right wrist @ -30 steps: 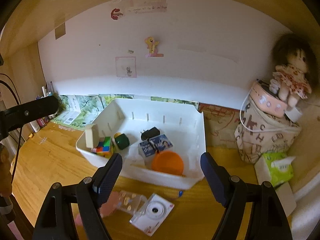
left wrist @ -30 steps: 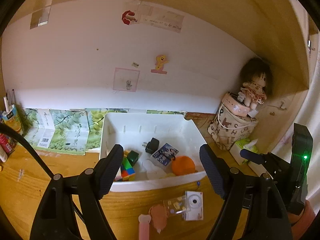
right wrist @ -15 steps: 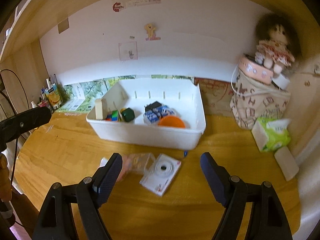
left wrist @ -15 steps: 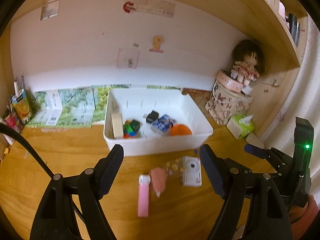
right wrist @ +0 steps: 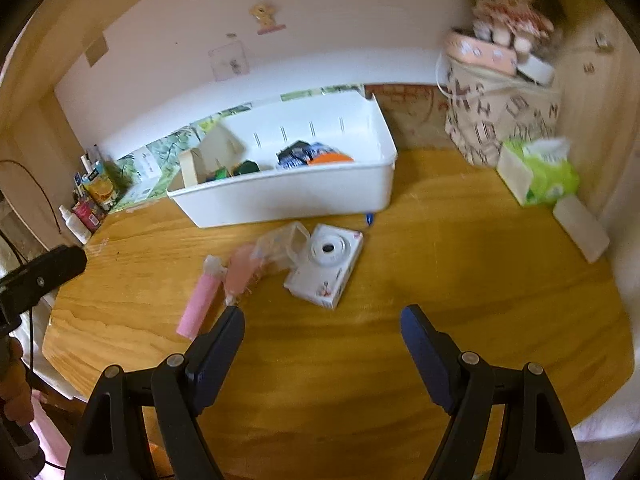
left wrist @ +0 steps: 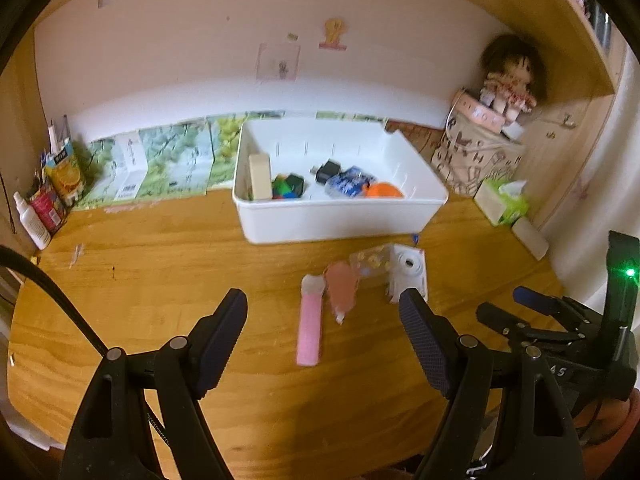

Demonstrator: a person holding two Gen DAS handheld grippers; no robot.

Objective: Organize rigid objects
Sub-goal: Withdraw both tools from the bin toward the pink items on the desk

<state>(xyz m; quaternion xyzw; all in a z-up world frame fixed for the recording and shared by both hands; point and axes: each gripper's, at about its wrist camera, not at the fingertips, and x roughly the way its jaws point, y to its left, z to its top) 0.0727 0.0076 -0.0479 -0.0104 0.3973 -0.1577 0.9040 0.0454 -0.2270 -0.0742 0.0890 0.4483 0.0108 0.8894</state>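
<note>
The left gripper [left wrist: 322, 322] has its fingers [left wrist: 222, 336] spread wide with nothing between them, and it hangs above the bare wood of the desk [left wrist: 160, 280] near the front edge. The right gripper [right wrist: 322, 334] is also spread wide and empty, its fingers [right wrist: 424, 354] over open desk toward the front.

Just beyond the left gripper lies a pink stick [left wrist: 309, 330], pointing away from the front edge. Touching its far end is a peach-coloured pouch [left wrist: 341, 289], and behind that a clear little box [left wrist: 370, 264] leans against a white toy camera [left wrist: 409, 272]. In the right wrist view the same four lie in a cluster: the stick [right wrist: 200, 304] to the left, the pouch [right wrist: 240, 270], the clear box [right wrist: 286, 244] and the camera [right wrist: 326, 266] with its lens facing up.

Behind them, toward the back edge of the desk, stands a white bin [left wrist: 340, 220]. Inside it are a pale block [left wrist: 260, 176] standing at the left end, a coloured cube [left wrist: 286, 188], a black plug [left wrist: 328, 170], a blue packet [left wrist: 350, 184] and an orange disc [left wrist: 384, 191].

At the right back corner a patterned bag [right wrist: 496, 120] carries a doll [right wrist: 508, 16], with a green tissue pack [right wrist: 540, 172] in front. Bottles and cartons [left wrist: 48, 196] crowd the left back corner.
</note>
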